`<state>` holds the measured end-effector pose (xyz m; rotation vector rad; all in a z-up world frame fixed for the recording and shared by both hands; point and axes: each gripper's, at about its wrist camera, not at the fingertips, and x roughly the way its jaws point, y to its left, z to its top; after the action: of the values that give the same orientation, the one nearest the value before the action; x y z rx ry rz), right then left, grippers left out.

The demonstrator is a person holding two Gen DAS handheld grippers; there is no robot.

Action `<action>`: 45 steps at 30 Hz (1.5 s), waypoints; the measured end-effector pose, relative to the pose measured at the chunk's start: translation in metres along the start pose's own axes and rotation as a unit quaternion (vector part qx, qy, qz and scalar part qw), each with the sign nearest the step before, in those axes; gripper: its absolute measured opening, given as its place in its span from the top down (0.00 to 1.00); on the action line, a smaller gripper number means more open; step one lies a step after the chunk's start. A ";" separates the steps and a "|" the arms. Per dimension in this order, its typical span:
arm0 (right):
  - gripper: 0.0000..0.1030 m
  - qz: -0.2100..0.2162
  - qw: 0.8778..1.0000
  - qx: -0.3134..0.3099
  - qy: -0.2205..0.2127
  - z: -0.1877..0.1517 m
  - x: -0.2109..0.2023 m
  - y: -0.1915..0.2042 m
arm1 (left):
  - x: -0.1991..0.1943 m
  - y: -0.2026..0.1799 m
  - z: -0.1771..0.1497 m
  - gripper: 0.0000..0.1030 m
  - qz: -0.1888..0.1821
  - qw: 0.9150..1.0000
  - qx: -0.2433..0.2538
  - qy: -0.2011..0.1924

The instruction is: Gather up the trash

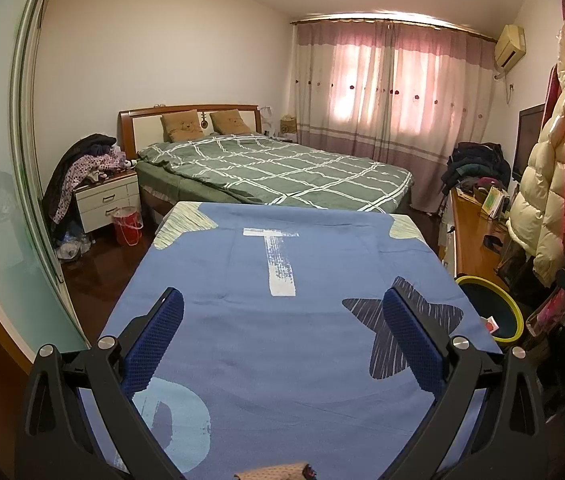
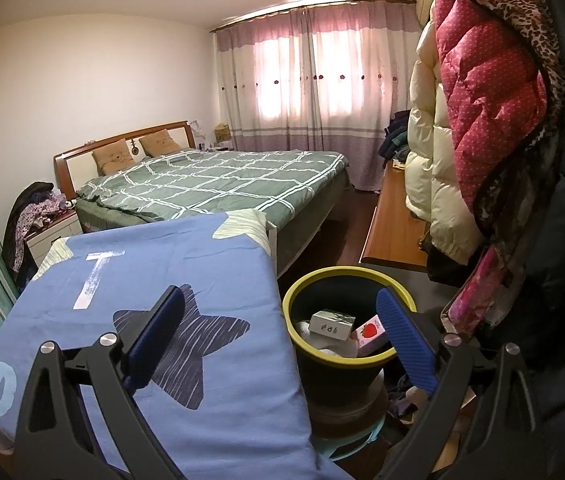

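Fingers of the right gripper (image 2: 280, 338) are standing wide apart with nothing between them, the left pad hanging over the blue cloth (image 2: 130, 280) and the right pad crossing the far rim of the bin (image 2: 296, 344). Between them, at about one o'clock from the gripper's middle, the yellow-rimmed bin is sitting just beside the cloth's right edge, raised on what looks like a stool. Inside it a white carton (image 2: 330, 323) is lying with its long axis running roughly nine to three, and a pink strawberry carton (image 2: 370, 334) is leaning against the rim at its three o'clock.

Over on the other side, the left gripper (image 1: 282, 336) is likewise gaping and empty, hovering above the same cloth (image 1: 266, 360). From there the bin (image 1: 512, 312) is showing only as a sliver at three o'clock, off the cloth's edge, so the right hand is plainly the nearer one to it.

No loose trash is showing on the cloth in either view. A brownish scrap (image 1: 272, 471) is peeking in at six o'clock of the left view, too cut off to identify. My judgement is that collecting is nearly finished here, or the next piece is lying outside both views.
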<state>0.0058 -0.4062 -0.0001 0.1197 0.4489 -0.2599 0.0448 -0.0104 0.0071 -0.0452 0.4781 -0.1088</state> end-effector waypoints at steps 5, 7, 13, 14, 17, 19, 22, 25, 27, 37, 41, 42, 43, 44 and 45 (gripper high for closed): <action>0.11 -0.001 1.000 0.001 0.000 0.000 0.000 0.000 | 0.000 -0.002 -0.002 0.05 -0.001 1.000 0.002 0.001; 0.11 0.000 1.000 0.001 0.000 -0.001 0.001 0.000 | 0.000 -0.004 -0.003 0.05 -0.001 1.000 0.004 0.001; 0.10 0.000 1.000 0.002 0.001 -0.001 0.002 0.000 | 0.002 -0.004 -0.003 0.05 -0.002 1.000 0.005 0.002; 0.10 0.000 1.000 0.002 0.001 -0.001 0.002 0.000 | 0.002 -0.005 -0.003 0.05 -0.002 1.000 0.005 0.002; 0.10 0.001 1.000 0.002 0.003 -0.003 0.003 0.000 | 0.003 -0.006 -0.004 0.05 -0.002 1.000 0.006 0.003; 0.10 0.002 1.000 0.002 0.004 -0.004 0.004 0.001 | 0.003 -0.006 -0.005 0.05 -0.003 1.000 0.006 0.004; 0.10 0.002 1.000 0.002 0.005 -0.006 0.005 0.002 | 0.003 -0.005 -0.005 0.05 -0.003 1.000 0.006 0.004; 0.10 0.001 1.000 0.002 0.005 -0.005 0.005 0.002 | 0.004 -0.005 -0.005 0.05 -0.003 1.000 0.006 0.005; 0.10 0.002 1.000 0.003 0.007 -0.006 0.005 0.002 | 0.004 -0.006 -0.005 0.05 -0.003 1.000 0.006 0.005; 0.10 0.003 1.000 0.004 0.008 -0.006 0.006 0.003 | 0.009 -0.005 -0.011 0.05 -0.005 1.000 0.009 0.008; 0.10 0.003 1.000 0.004 0.009 -0.007 0.007 0.003 | 0.009 -0.006 -0.011 0.05 -0.004 1.000 0.010 0.008; 0.10 0.003 1.000 0.004 0.009 -0.007 0.007 0.003 | 0.010 -0.006 -0.011 0.05 -0.004 1.000 0.009 0.009; 0.10 0.003 1.000 0.004 0.009 -0.007 0.007 0.003 | 0.009 -0.006 -0.011 0.05 -0.005 1.000 0.009 0.009; 0.10 0.003 1.000 0.004 0.009 -0.007 0.007 0.003 | 0.010 -0.006 -0.011 0.05 -0.005 1.000 0.010 0.009; 0.10 0.003 1.000 0.004 0.010 -0.008 0.007 0.004 | 0.010 -0.006 -0.012 0.05 -0.005 1.000 0.010 0.009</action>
<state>0.0100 -0.4029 -0.0101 0.1318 0.4668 -0.2544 0.0479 -0.0175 -0.0076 -0.0264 0.4954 -0.1233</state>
